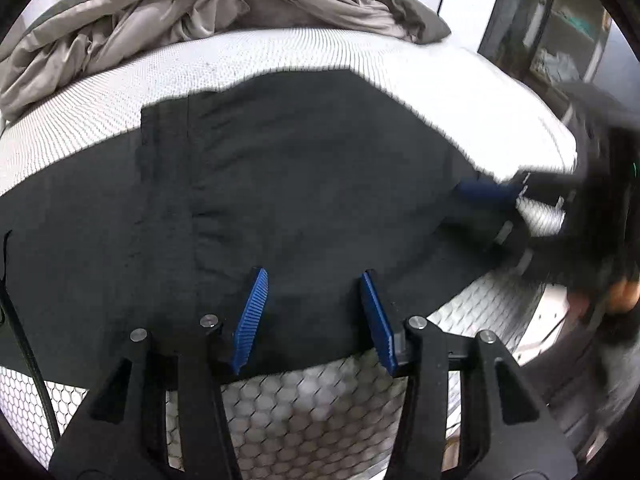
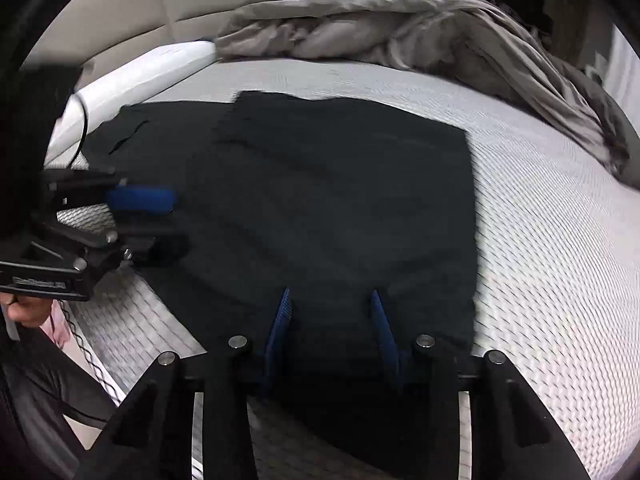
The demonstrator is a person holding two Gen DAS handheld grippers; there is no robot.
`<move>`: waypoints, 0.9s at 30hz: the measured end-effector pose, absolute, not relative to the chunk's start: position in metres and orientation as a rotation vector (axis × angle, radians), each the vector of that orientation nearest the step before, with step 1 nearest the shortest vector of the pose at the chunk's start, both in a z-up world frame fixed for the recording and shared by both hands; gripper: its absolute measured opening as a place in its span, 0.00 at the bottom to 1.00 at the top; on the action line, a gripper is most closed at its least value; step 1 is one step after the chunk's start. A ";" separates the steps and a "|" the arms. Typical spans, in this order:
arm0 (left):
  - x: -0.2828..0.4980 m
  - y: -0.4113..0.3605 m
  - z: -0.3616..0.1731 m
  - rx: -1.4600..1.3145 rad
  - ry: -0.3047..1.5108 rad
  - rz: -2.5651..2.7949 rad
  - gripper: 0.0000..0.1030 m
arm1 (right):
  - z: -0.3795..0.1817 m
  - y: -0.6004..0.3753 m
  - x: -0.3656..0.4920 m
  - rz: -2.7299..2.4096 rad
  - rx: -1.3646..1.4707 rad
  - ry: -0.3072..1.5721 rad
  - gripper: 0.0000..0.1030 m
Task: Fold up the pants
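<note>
Right tool (image 1: 492, 196) smears into blur (left view); pants (image 1: 280, 200) run off the frame's left edge.

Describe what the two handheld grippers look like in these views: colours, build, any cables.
Both match: the left gripper and right gripper have black angular linkage arms joined by round silver pins, and jaws faced with blue ribbed pads. A thin black cable loops up from the left gripper, and a braided dark cord hangs below it. No markings can be read. What the person wears is too blurred to tell.
</note>
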State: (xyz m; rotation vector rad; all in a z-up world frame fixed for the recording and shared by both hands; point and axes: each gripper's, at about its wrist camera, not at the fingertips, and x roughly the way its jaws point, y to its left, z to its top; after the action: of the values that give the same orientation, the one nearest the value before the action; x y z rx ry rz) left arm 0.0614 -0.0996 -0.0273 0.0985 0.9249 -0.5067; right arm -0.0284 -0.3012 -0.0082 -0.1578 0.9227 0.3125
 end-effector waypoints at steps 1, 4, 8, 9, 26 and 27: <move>0.055 -0.095 -0.026 0.116 0.913 -0.517 0.44 | -0.006 -0.314 -0.031 0.299 -0.142 0.923 0.39; 0.042 -0.075 -0.019 0.092 0.917 -0.547 0.44 | -0.004 -0.383 -0.032 0.295 0.078 0.910 0.42; 0.040 -0.027 0.013 -0.068 0.839 -0.472 0.59 | -0.006 -0.432 0.001 0.317 0.394 0.882 0.46; 0.039 -0.015 0.018 -0.104 0.811 -0.420 0.62 | -0.010 -0.433 0.013 0.345 0.452 0.895 0.46; 0.045 0.101 -0.023 -0.351 0.857 -0.060 0.64 | -0.026 -0.378 0.086 0.231 0.283 1.013 0.32; 0.046 0.101 -0.023 -0.343 0.855 -0.059 0.64 | -0.016 -0.382 0.079 0.228 0.285 0.988 0.33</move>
State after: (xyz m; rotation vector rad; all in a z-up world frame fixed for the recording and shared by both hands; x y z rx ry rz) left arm 0.0458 0.1008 -0.0229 -0.3426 0.8551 -0.0588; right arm 0.0788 -0.3816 -0.0164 0.2852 0.9882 0.2282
